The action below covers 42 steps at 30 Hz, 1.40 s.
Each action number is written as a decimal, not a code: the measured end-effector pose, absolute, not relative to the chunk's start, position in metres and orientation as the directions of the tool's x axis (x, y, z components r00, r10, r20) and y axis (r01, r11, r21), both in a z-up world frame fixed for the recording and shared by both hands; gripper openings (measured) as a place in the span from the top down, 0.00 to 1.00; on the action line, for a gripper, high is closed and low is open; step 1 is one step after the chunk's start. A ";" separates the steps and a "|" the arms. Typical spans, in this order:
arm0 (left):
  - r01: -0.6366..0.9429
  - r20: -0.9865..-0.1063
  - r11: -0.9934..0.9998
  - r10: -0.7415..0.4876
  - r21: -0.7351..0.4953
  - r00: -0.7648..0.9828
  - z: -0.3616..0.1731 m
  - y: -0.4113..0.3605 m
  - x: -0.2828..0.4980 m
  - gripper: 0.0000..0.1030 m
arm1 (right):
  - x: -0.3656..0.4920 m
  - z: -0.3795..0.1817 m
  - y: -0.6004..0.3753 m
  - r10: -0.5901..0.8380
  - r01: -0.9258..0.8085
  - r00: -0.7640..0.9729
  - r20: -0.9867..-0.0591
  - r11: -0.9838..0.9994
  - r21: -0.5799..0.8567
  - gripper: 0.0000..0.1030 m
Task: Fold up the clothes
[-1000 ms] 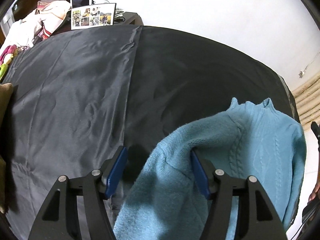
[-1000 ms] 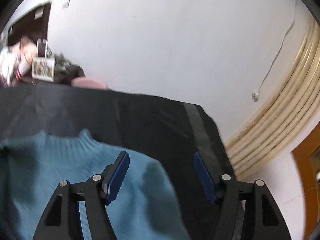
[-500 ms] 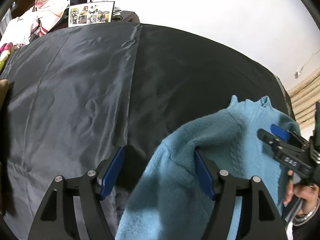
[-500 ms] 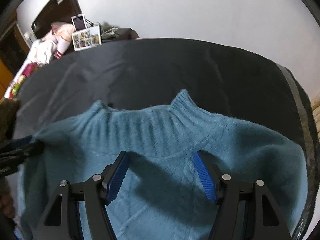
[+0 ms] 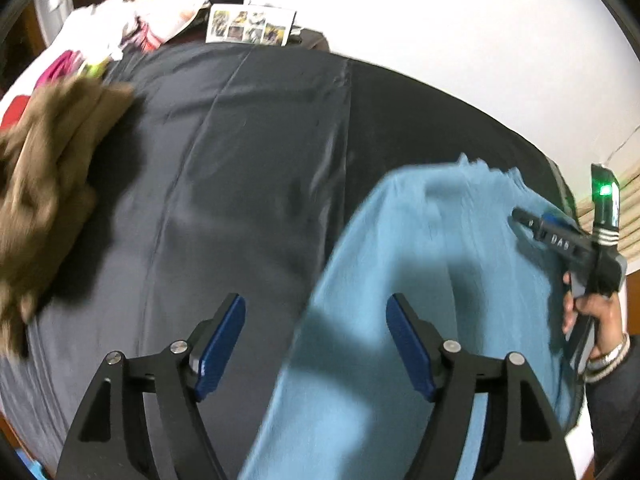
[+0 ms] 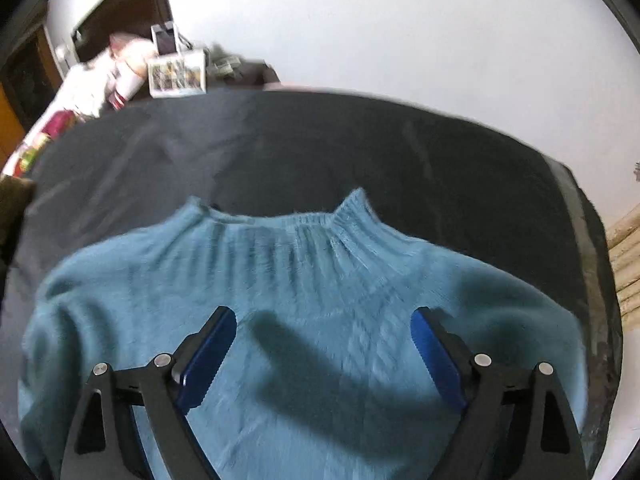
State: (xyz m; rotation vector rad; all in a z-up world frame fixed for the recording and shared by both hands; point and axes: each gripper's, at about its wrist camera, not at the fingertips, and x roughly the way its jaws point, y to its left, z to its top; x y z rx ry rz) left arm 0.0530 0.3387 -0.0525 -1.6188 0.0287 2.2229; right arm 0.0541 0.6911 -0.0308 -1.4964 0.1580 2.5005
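A light blue knit sweater (image 6: 320, 288) lies on the dark bedsheet (image 6: 360, 140), ribbed collar pointing away. It also shows in the left wrist view (image 5: 420, 280), at the right. My left gripper (image 5: 316, 344) is open and empty above the sweater's left edge. My right gripper (image 6: 324, 352) is open and empty, hovering over the sweater's chest. The right gripper also shows at the right of the left wrist view (image 5: 532, 224), over the sweater's far side.
A crumpled brown garment (image 5: 48, 168) lies at the left of the bed. A pile of clothes (image 5: 120, 28) and a photo frame (image 5: 248, 30) sit beyond the far edge. The white wall (image 6: 400, 20) is behind, the bed's right edge (image 6: 600, 280) close.
My left gripper let the sweater's sleeve fall out of its jaws and drew back left, bringing the brown garment into view. My right gripper swung over the sweater and opened a little wider.
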 end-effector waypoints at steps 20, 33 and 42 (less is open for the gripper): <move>-0.119 -0.890 -0.975 -0.119 0.189 -0.440 -0.068 0.312 0.113 0.25 | 0.176 -0.059 0.657 0.146 -0.164 -0.393 -0.908 -0.983 -0.087 0.13; -0.118 -0.737 -0.891 -0.281 0.438 -0.615 -0.051 0.311 0.039 0.26 | 0.232 -0.054 0.671 0.221 -0.182 -0.412 -0.884 -0.971 -0.157 0.13; -0.119 -0.757 -0.883 -0.312 0.454 -0.573 -0.064 0.317 -0.007 0.26 | 0.227 -0.062 0.678 0.222 -0.259 -0.426 -0.877 -0.959 -0.117 0.01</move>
